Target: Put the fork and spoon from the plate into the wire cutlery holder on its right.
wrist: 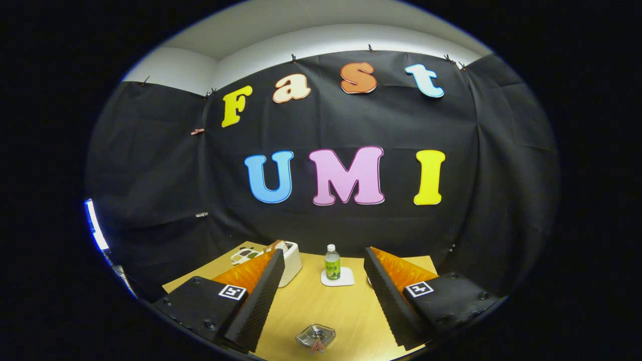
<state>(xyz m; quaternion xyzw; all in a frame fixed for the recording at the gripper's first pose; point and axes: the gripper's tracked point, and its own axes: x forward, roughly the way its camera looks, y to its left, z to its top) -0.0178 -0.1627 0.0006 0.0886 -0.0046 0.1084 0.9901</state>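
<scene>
My gripper is held high above a wooden table, tilted up toward the booth wall, with its fingers wide apart and nothing between them. Low down between the fingers, close under me, sits a small square container that looks like wire or clear plastic. Metal pieces and pinkish ends stick out of it. I cannot tell whether these are the fork and spoon.
A small green-labelled bottle stands on a white coaster at the far middle of the table. A white box sits behind the left finger, with a printed card beside it. Black cloth walls close in on the table.
</scene>
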